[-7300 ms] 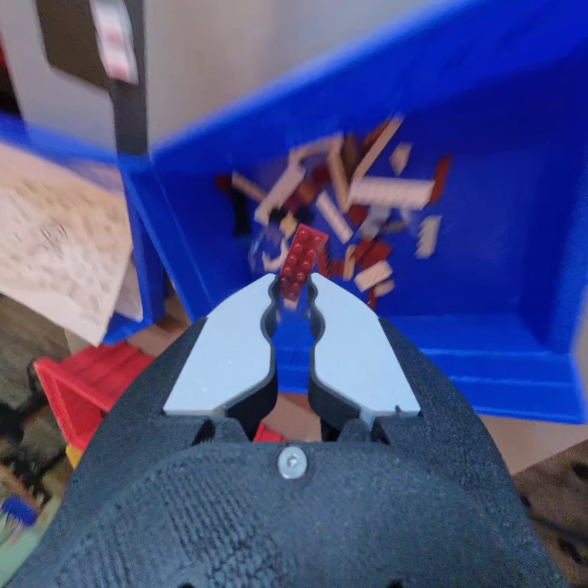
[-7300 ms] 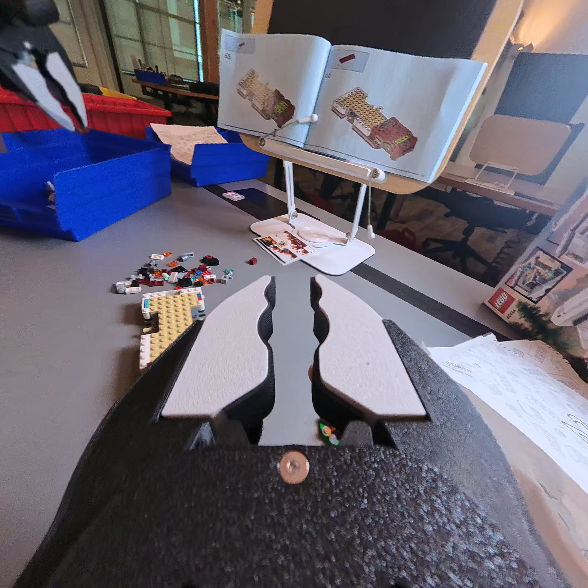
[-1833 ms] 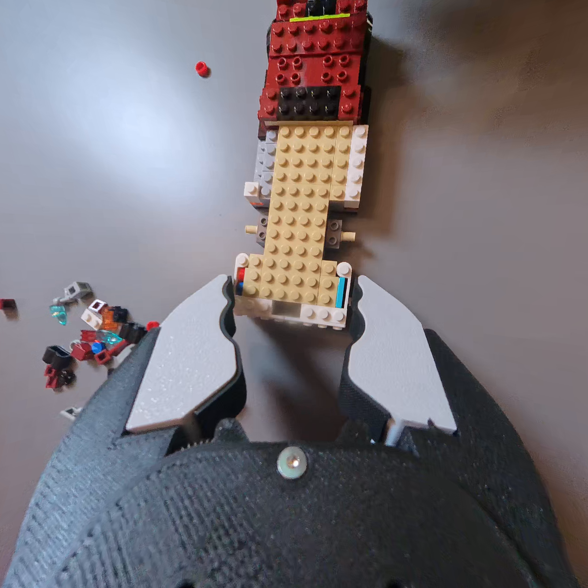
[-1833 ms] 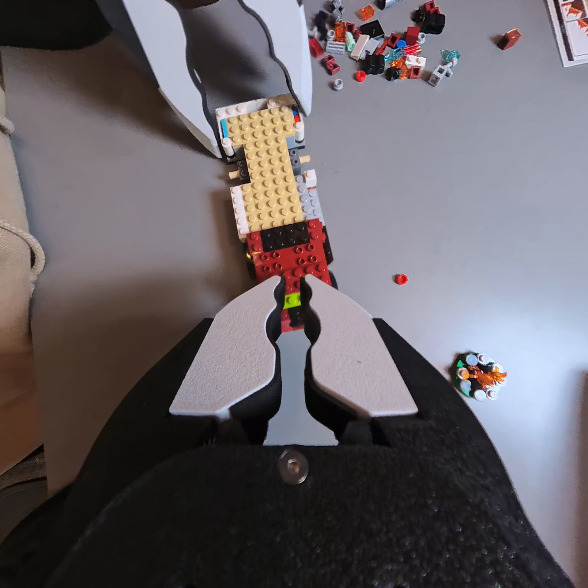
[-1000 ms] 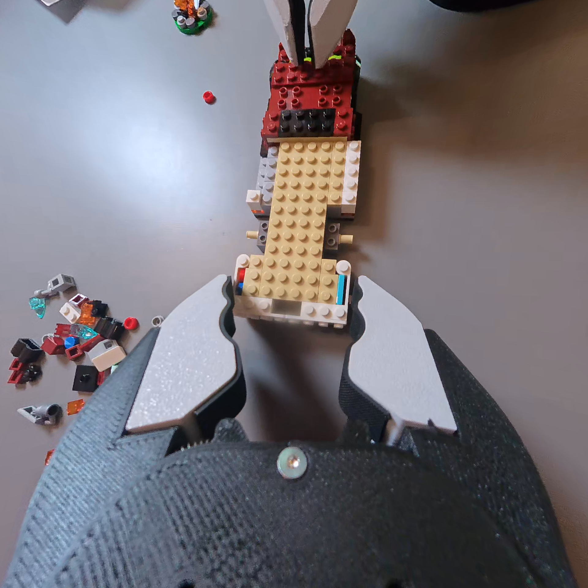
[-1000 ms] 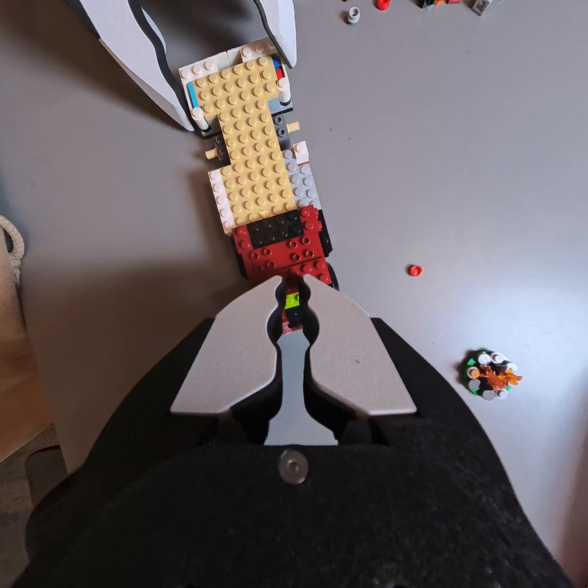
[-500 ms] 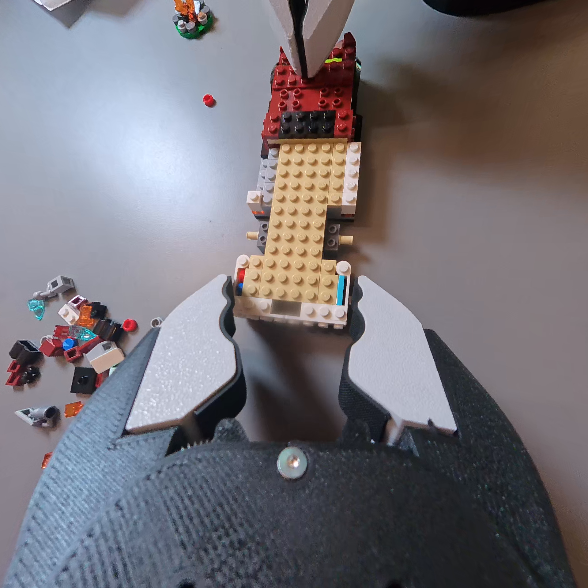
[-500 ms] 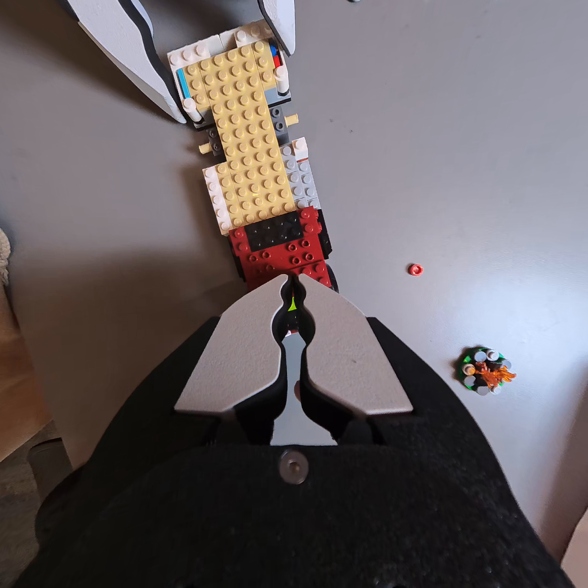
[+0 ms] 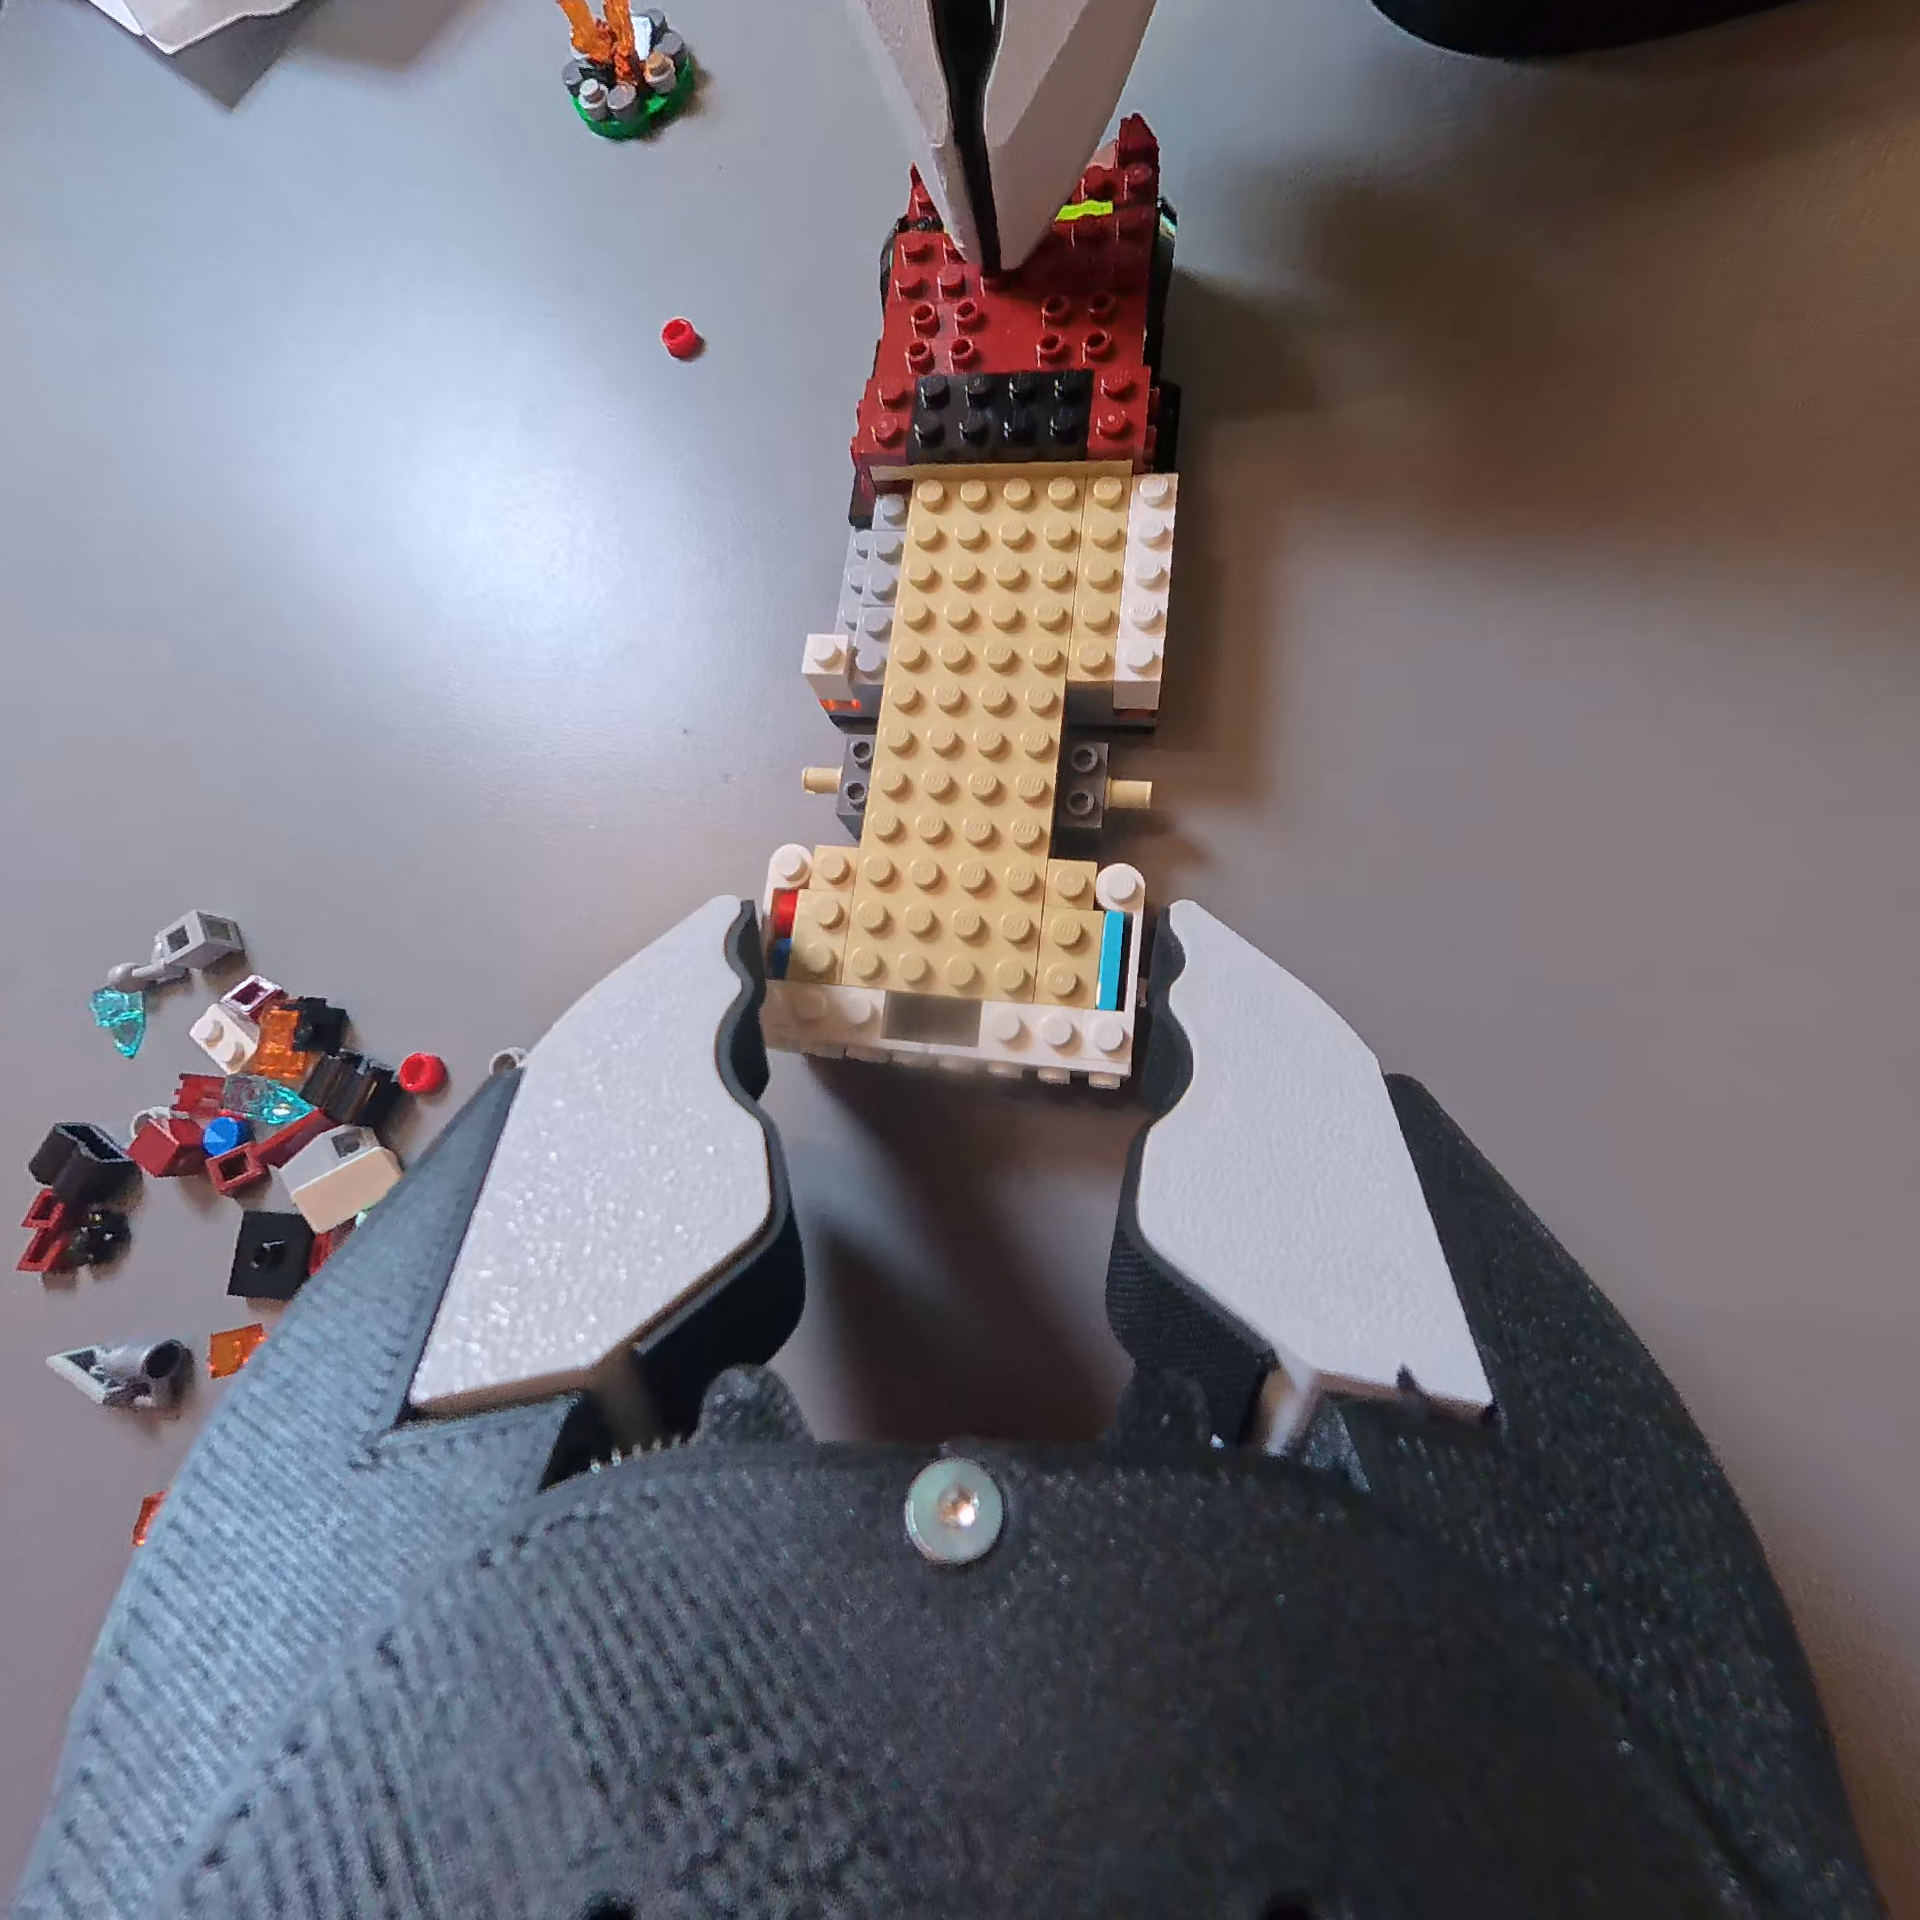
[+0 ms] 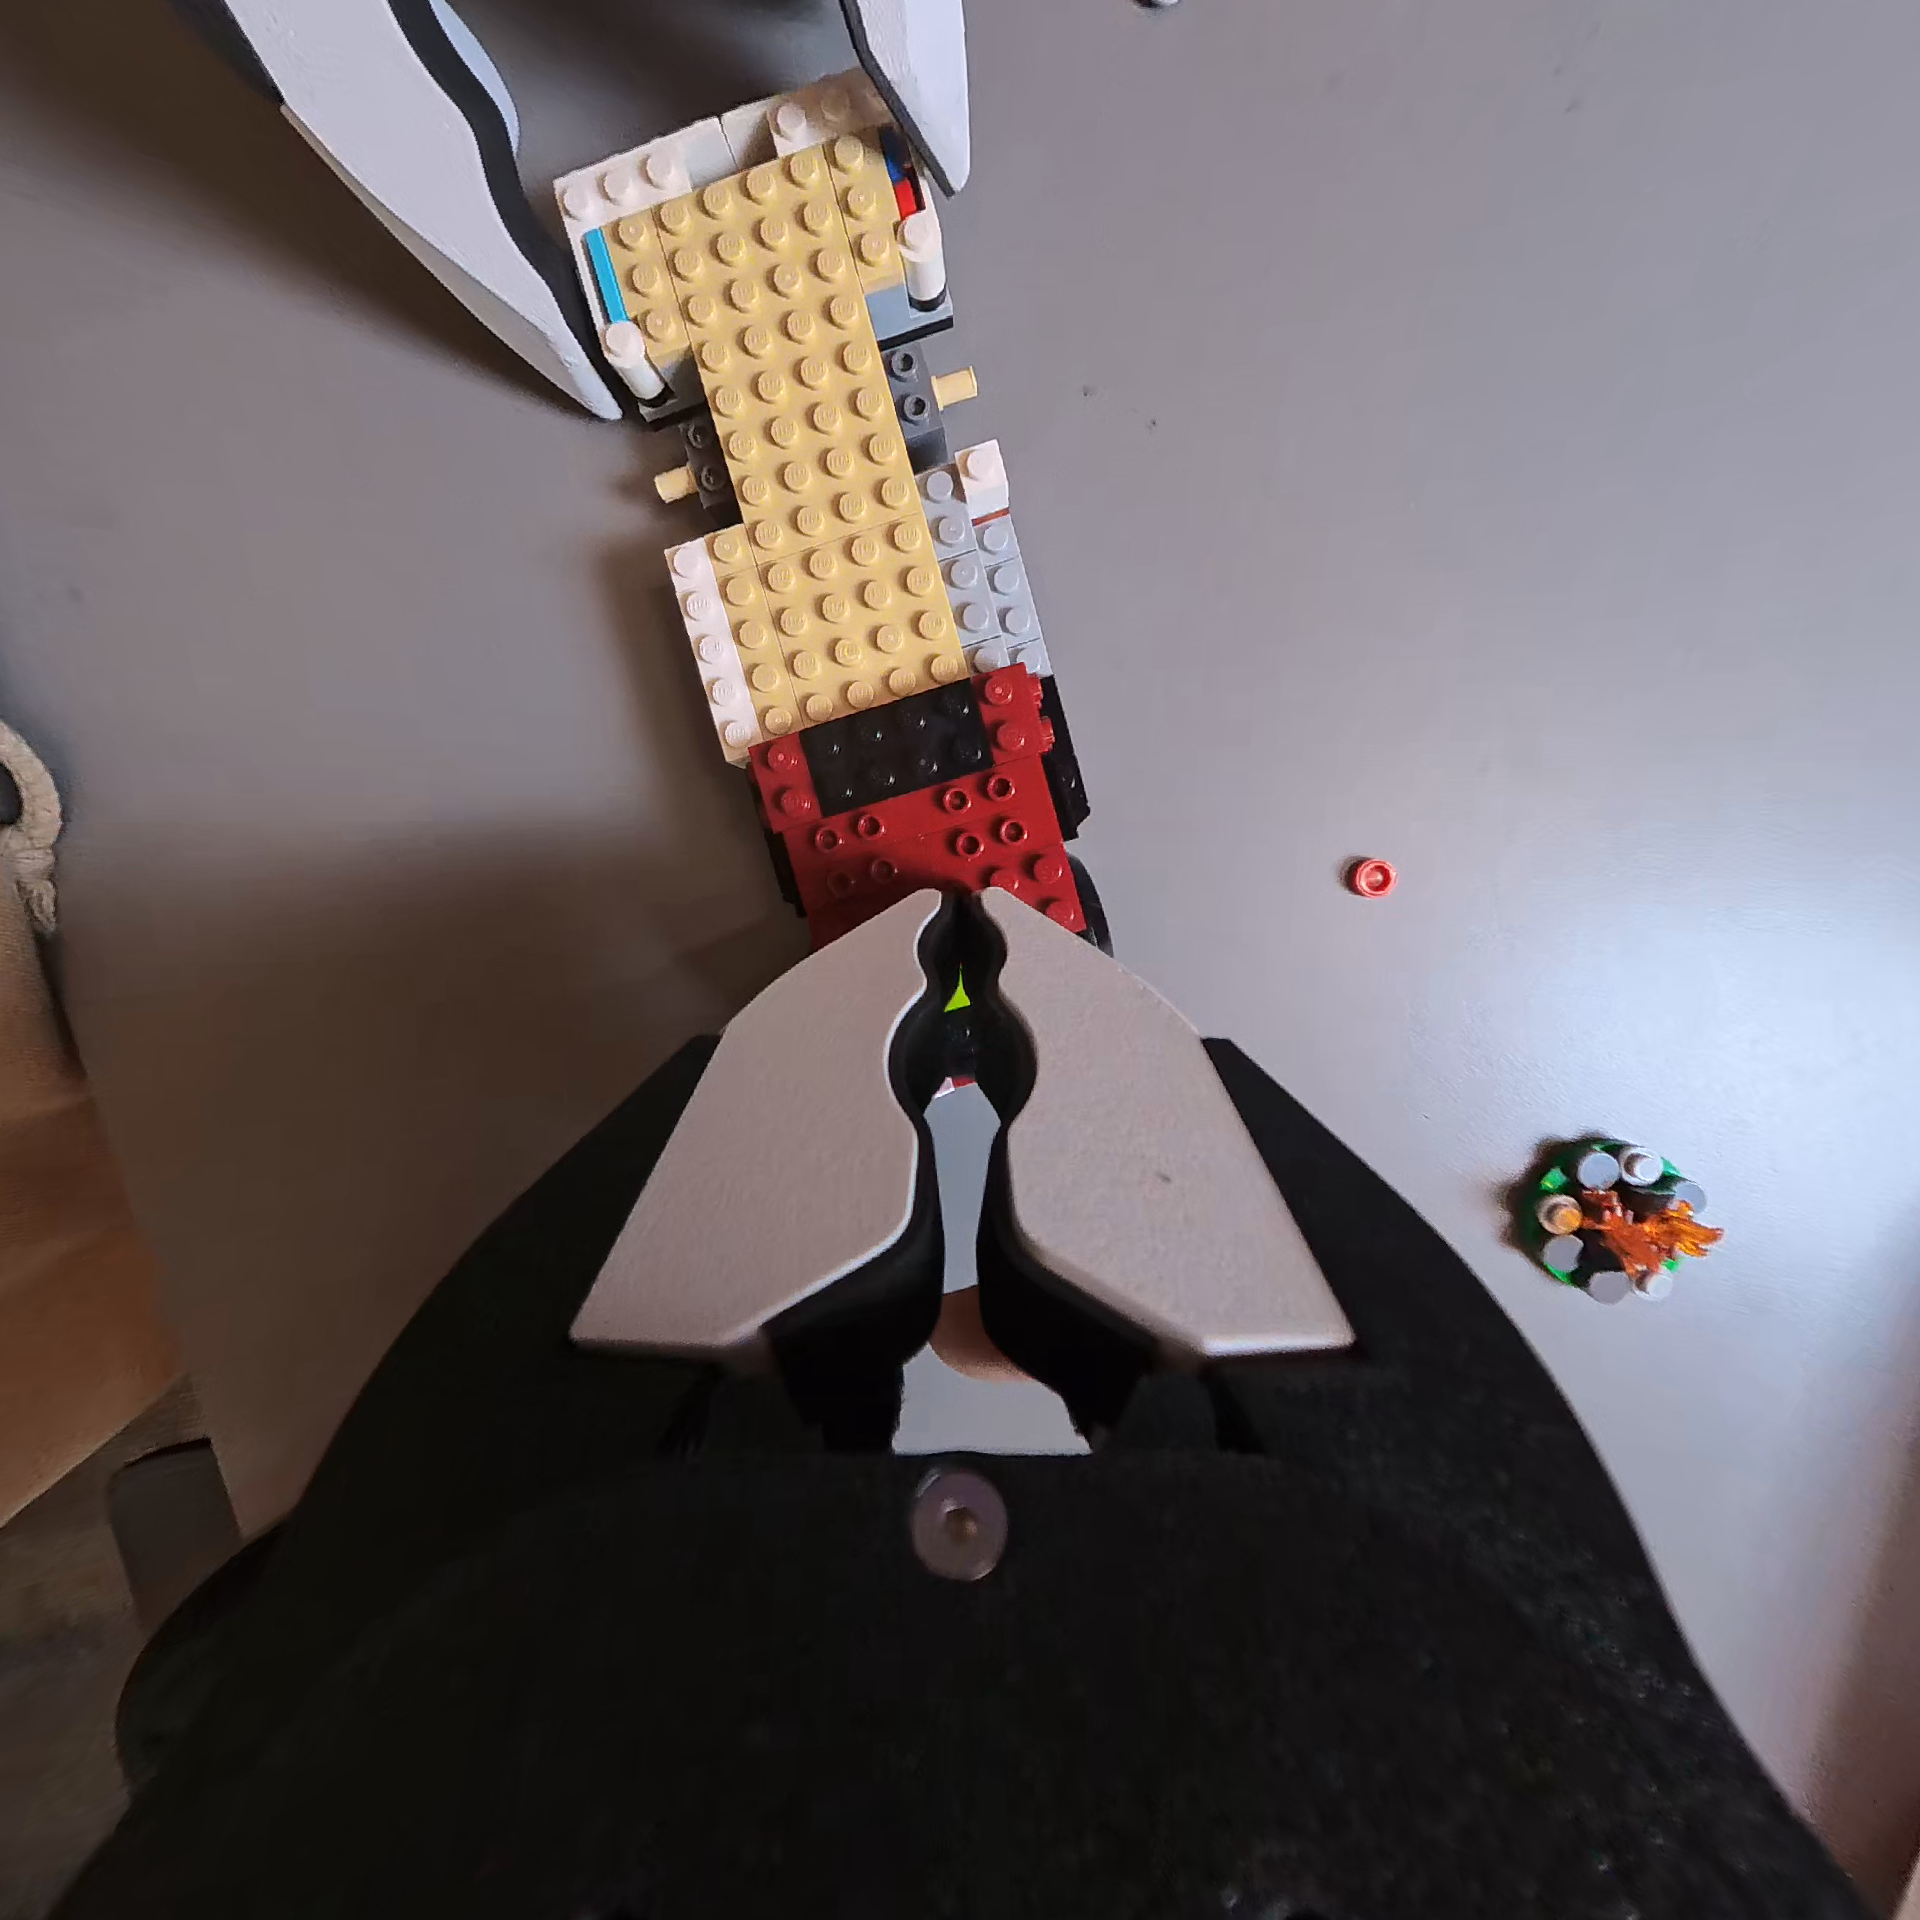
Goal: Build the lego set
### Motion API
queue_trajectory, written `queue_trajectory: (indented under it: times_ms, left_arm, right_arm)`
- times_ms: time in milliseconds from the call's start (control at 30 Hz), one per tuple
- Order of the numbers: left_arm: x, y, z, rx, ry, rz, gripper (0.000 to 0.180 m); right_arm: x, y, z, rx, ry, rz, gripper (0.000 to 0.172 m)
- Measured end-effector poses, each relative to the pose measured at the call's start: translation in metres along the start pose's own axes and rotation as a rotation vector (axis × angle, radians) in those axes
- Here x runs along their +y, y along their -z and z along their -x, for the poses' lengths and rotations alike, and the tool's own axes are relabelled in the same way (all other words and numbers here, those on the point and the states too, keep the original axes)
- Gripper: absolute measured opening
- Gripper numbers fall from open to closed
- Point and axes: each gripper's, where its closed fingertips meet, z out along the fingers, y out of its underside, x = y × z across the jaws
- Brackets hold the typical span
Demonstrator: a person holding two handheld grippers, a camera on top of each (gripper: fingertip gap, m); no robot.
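**Brick model clamped at one end, pressed at the other**

Right gripper (image 10: pixel 961 909): jaws, slightly parted a second ago, now closed empty, tips on the dark red end of the brick model (image 9: pixel 987 727). Left gripper (image 9: pixel 951 966): unchanged, spread wide, pads pressing both sides of the white-and-tan end. Model lies flat on the grey table (image 9: pixel 1558 727), long axis running between the grippers. Loose bricks (image 9: pixel 218 1122) left; small green-based campfire piece (image 10: pixel 1610 1226) apart. Model's far red end partly hidden behind the closed fingers

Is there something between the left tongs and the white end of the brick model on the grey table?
Nothing visible. The left tongs stand wide around the white end of the brick model, a finger close at each side. The loose bricks lie off to the left.
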Motion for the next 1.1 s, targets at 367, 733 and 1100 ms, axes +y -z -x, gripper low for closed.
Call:
queue_trajectory:
  times_ms: [367,733,1100]
  left_arm:
    - [0.001,0.001,0.001,-0.005,-0.004,0.009,0.071]
    - [0.001,0.000,0.001,-0.010,0.000,0.010,0.071]
    - [0.001,0.000,0.000,-0.012,0.005,0.013,0.071]
  right_arm:
    - [-0.011,0.007,0.009,0.024,0.016,-0.133,0.003]
    - [0.002,0.002,0.015,0.035,0.089,-0.001,0.000]
    - [0.004,0.001,0.015,0.109,0.175,0.080,0.000]
